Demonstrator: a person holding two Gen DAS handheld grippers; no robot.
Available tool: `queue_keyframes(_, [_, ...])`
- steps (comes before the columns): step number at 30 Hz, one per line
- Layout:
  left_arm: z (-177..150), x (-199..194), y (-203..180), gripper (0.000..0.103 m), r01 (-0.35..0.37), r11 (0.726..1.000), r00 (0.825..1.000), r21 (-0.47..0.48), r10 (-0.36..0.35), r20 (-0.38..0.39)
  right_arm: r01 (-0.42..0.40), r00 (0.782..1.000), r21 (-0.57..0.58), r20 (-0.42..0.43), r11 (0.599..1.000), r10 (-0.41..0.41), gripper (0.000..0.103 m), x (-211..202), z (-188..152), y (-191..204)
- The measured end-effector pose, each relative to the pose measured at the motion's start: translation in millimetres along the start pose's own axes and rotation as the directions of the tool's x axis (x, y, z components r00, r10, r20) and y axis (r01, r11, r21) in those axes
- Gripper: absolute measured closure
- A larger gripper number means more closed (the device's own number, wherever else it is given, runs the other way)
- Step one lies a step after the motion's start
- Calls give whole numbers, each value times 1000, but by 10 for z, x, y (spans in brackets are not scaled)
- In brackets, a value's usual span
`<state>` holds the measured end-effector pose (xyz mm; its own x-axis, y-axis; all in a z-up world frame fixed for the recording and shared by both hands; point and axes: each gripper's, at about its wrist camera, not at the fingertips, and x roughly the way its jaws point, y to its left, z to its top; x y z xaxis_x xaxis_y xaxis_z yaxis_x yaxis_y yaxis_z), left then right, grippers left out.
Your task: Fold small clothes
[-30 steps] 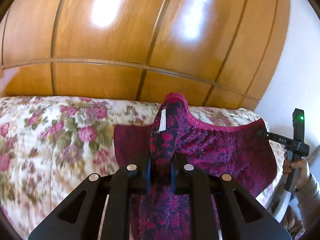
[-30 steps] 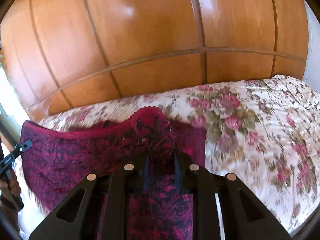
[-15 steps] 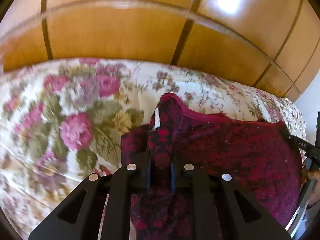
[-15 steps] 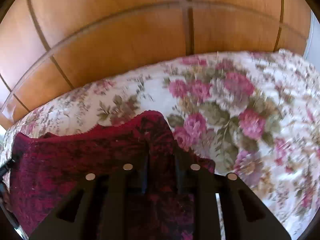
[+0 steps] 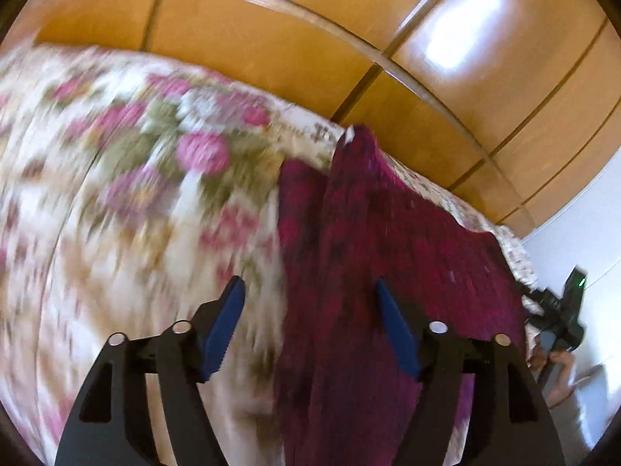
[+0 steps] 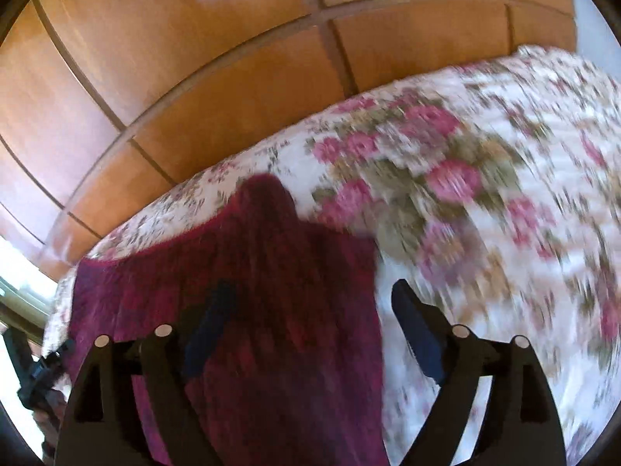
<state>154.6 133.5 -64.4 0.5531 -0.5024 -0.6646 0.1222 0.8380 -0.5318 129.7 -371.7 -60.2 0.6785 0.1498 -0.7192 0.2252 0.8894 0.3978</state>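
Both jaws opening, releasing garment (image 5: 388,252) onto bedspread (image 5: 116,194).

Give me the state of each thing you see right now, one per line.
Garment: dark red, lying on the bedspread, one corner peaked up, not gripped.
Left gripper: jaws opening, garment between them.
Right gripper: jaws opening, garment between them.
Bedspread: floral, spread flat.

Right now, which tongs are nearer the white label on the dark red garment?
Left. The left tongs, opening, straddle the fold bearing the white label; the right tongs, also opening, are over the garment's opposite end.
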Motion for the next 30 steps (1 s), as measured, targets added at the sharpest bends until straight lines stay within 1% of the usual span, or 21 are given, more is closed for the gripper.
queue_keyframes(2, [-183,-151,65,34,35,999,999,-29,-35,3,-29,999,38,-17,999,30,15,-133,-229,-115])
queue_keyframes(3, [-318,-225,117,34,71,996,997,-61,-71,-3,-52,998,63,-25,997,54,14,-196,-375,-175])
queue_keyframes(5, [-474,-226,117,34,116,990,992,-86,-119,-33,-79,996,98,-41,992,83,12,-270,-580,-243])
queue_keyframes(7, [-646,-206,124,34,131,986,989,-103,-138,-58,-109,991,140,-58,984,118,12,-308,-805,-300])
queue_keyframes(8, [-693,-180,124,34,144,983,986,-114,-153,-71,-116,990,149,-58,982,126,12,-316,-885,-305])
queue_keyframes(10, [-718,-167,116,34,163,978,983,-131,-172,-65,-115,992,143,-39,983,122,12,-362,-994,-276])
queue_keyframes(11, [-717,-157,104,36,175,975,981,-140,-185,-63,-110,992,141,-38,984,117,14,-371,-1012,-252])
queue_keyframes(12, [-723,-141,80,53,185,972,978,-142,-196,-68,-108,993,141,-40,984,114,16,-373,-1013,-236])
queue_keyframes(13, [-714,-120,65,61,181,974,978,-139,-193,-76,-113,991,134,-49,984,121,26,-366,-1013,-206])
queue_keyframes(14, [-715,-114,44,67,164,978,982,-128,-175,-77,-118,990,121,-59,986,126,38,-358,-1018,-169])
queue_keyframes(15, [-713,-109,7,76,157,982,983,-109,-166,-78,-112,990,110,-67,988,120,42,-362,-1018,-144])
queue_keyframes(16, [-713,-132,-9,82,146,984,985,-100,-154,-73,-108,991,96,-72,989,115,52,-378,-1017,-113])
queue_keyframes(17, [-706,-151,-27,83,143,985,987,-97,-150,-67,-111,990,91,-72,990,117,64,-395,-1012,-104])
queue_keyframes(19, [-689,-223,-70,86,146,986,987,-87,-150,-48,-118,991,81,-62,990,123,75,-482,-1020,-96])
queue_keyframes(21, [-715,-332,-81,87,152,985,987,-76,-155,-40,-129,990,76,-53,989,133,78,-575,-1039,-100])
queue_keyframes(25, [-781,-467,-75,87,158,986,986,-53,-161,-42,-133,989,35,-62,990,135,79,-763,-1114,-57])
queue_keyframes(27, [-857,-574,-73,87,156,987,986,-48,-159,-44,-145,986,29,-80,989,147,79,-866,-1213,-73])
queue_keyframes(30, [-1022,-721,-82,87,143,989,988,-33,-145,-62,-140,984,6,-110,990,139,79,-990,-1374,-75])
